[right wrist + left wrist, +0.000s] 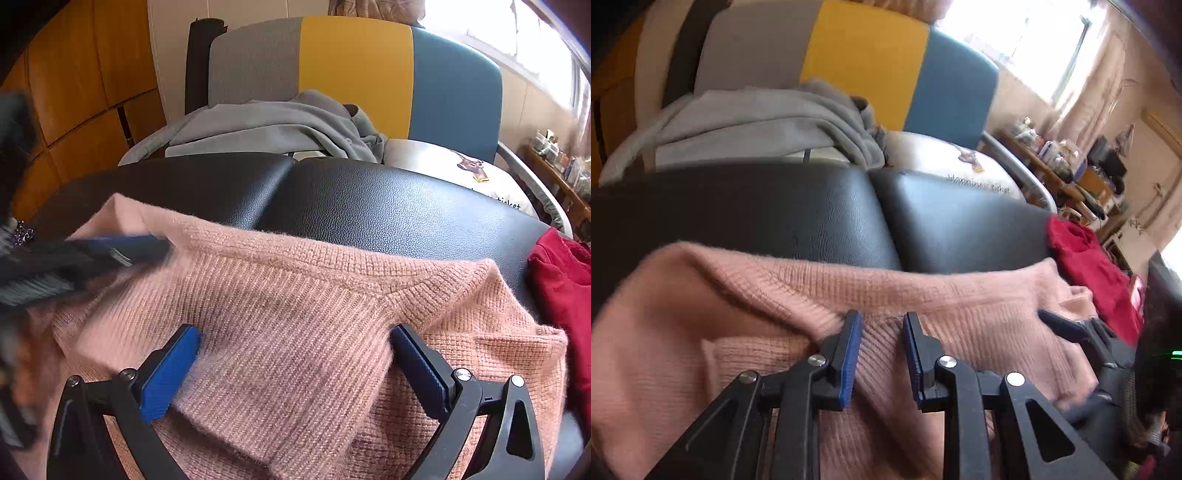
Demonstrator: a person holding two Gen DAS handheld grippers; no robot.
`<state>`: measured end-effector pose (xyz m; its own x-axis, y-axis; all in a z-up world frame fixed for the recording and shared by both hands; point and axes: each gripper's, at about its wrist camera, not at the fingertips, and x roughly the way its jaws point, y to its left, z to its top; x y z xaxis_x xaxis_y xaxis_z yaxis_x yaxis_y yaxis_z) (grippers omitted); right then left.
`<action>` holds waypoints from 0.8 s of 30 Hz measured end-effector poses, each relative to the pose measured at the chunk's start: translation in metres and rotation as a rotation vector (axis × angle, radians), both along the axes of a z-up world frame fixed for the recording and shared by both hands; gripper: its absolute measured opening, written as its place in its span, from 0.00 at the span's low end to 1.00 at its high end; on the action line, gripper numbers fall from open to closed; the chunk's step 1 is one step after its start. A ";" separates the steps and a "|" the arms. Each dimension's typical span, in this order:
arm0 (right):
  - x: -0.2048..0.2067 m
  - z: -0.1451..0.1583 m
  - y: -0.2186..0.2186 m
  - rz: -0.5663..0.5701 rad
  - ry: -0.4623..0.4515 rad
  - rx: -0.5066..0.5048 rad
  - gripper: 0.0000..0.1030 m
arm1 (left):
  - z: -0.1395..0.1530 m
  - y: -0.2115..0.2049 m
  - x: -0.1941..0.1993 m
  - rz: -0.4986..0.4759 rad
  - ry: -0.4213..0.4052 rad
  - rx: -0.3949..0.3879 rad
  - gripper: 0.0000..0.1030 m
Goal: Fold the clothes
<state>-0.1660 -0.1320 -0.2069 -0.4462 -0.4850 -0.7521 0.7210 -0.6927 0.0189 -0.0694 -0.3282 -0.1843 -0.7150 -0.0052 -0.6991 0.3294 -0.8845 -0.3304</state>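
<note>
- Your left gripper (882, 321) hangs over the pink sweater (757, 332), jaws a little apart, nothing pinched between them.
- Your right gripper (295, 339) has its jaws wide apart, straddling a folded band of the sweater without clamping it.
- The sweater lies on the black bench (369, 199), filling the right view from 3 to 9 o'clock.
- A red garment (561, 280) lies at 3 o'clock, just beside the sweater.

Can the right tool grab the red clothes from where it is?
Probably not yet. The right tool sits open over the pink sweater, while the red clothes lie off to its side at the edge of the black cushion. Nothing blocks the way; it would just have to move over.
</note>
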 end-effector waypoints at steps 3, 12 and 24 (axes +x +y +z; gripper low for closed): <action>-0.011 0.000 -0.005 0.001 -0.004 0.000 1.00 | -0.001 -0.011 -0.014 0.018 0.003 0.015 0.21; -0.026 0.001 -0.005 0.028 -0.032 -0.055 1.00 | 0.013 -0.025 0.027 0.078 0.035 0.108 0.27; -0.016 0.008 -0.018 0.036 0.011 0.060 1.00 | 0.032 -0.007 0.344 0.376 -0.053 0.042 0.33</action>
<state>-0.1815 -0.1504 -0.1985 -0.4380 -0.4549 -0.7754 0.7452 -0.6662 -0.0301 0.2750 -0.3347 -0.1525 -0.6318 -0.2311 -0.7399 0.6459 -0.6847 -0.3376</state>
